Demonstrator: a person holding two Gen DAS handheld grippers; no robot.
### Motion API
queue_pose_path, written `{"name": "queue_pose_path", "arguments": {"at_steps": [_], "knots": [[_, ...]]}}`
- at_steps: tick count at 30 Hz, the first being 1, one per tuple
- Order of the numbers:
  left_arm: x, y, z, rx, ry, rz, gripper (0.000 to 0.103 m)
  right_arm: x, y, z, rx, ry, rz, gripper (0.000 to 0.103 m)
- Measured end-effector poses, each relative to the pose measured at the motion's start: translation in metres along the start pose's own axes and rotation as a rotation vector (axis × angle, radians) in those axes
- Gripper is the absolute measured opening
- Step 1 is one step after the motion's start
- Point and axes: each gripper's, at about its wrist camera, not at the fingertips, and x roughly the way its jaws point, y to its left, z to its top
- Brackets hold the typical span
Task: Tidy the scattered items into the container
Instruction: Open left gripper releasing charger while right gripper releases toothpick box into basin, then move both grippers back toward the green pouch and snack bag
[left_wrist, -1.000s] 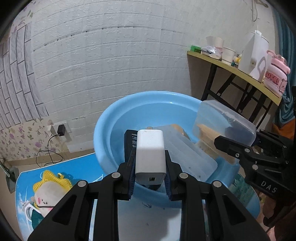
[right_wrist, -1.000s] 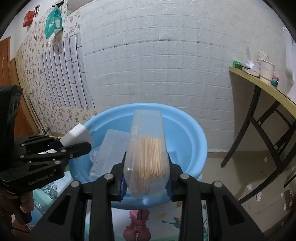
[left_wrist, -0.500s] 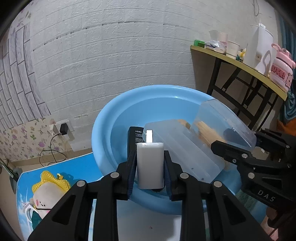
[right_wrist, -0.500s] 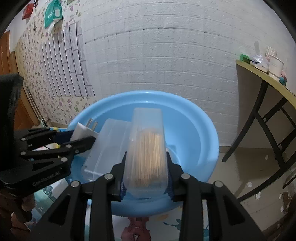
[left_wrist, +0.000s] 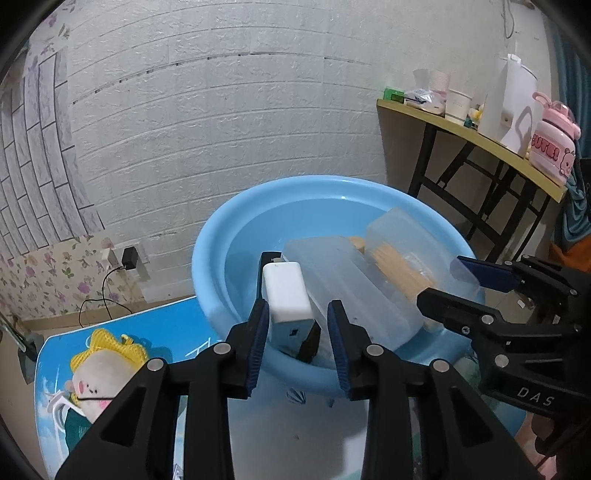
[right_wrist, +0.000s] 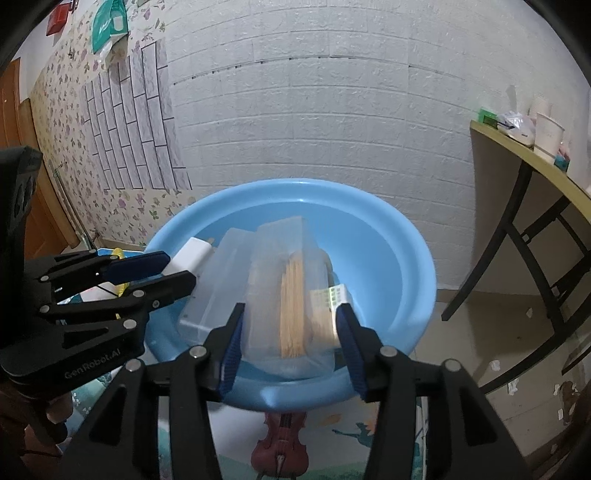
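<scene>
The clear toothpick box is smeared by motion blur in the right wrist view, so its edges and the sticks inside run together. It covers most of the small white gridded item at its 3 o'clock side, which is too small to identify. In the left wrist view the white charger hides most of a dark flat object beneath it. The frosted plastic lid screens the basin floor behind it. The worktop is cut off at 7 o'clock. The cartoon print's lower part leaves the frame.
</scene>
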Motion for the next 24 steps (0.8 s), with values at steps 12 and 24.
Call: {"name": "queue_pose_path", "arguments": {"at_steps": [12,24], "knots": [[-0.049,0.025,-0.024,-0.06,-0.048,0.027,0.043,-0.034,0.016,-0.006,-0.007,-0.046,-0.026,0.048],[-0.093,0.076,-0.082,-0.114,-0.026,0.131,0.053,-0.054,0.066,-0.016,-0.052,-0.086,0.066,0.048]]}}
